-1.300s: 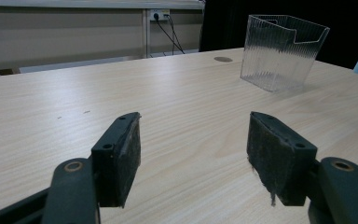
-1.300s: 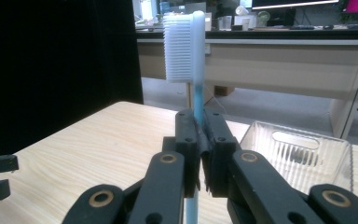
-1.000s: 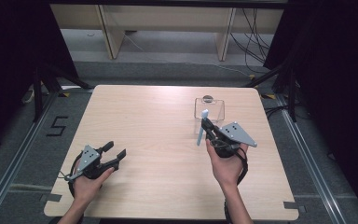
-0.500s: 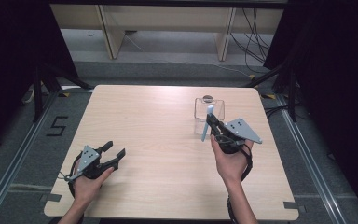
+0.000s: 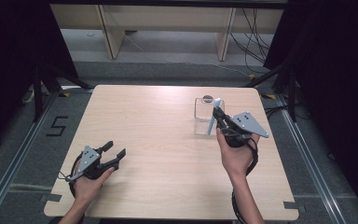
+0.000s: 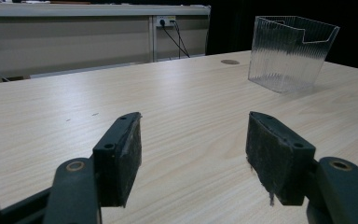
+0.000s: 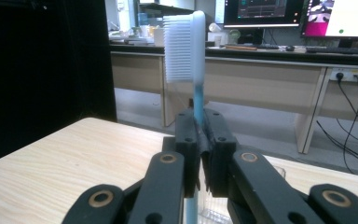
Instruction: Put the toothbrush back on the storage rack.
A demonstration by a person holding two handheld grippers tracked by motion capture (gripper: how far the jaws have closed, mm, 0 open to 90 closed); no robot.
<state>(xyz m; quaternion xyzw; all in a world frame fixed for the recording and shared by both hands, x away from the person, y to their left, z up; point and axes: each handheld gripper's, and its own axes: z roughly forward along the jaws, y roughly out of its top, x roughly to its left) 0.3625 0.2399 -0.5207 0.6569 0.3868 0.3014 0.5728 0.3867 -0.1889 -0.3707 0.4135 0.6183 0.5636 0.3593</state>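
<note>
Toothbrush [image 7: 193, 70]: pinched by its blue handle in the right tool [image 5: 220, 117], bristle head up, held in the air just beside the clear holder [image 5: 204, 115] at the far right of the table [image 5: 158, 140].
Right tool: closed tight on the toothbrush handle, jaws pressed to it from both sides.
Clear holder: a ribbed, see-through box standing upright; nothing seems to be in it.
Step in hand: my guess is the toothbrush is about to go into the holder.
Next move: line the lower end up over the holder's open top, lower it, then let go.
Left tool [image 5: 106, 156]: open and empty, low over the near left of the table, well apart from the holder.
Hard to make out: the handle's lower end is behind the jaws; whether it touches the holder I cannot tell.
</note>
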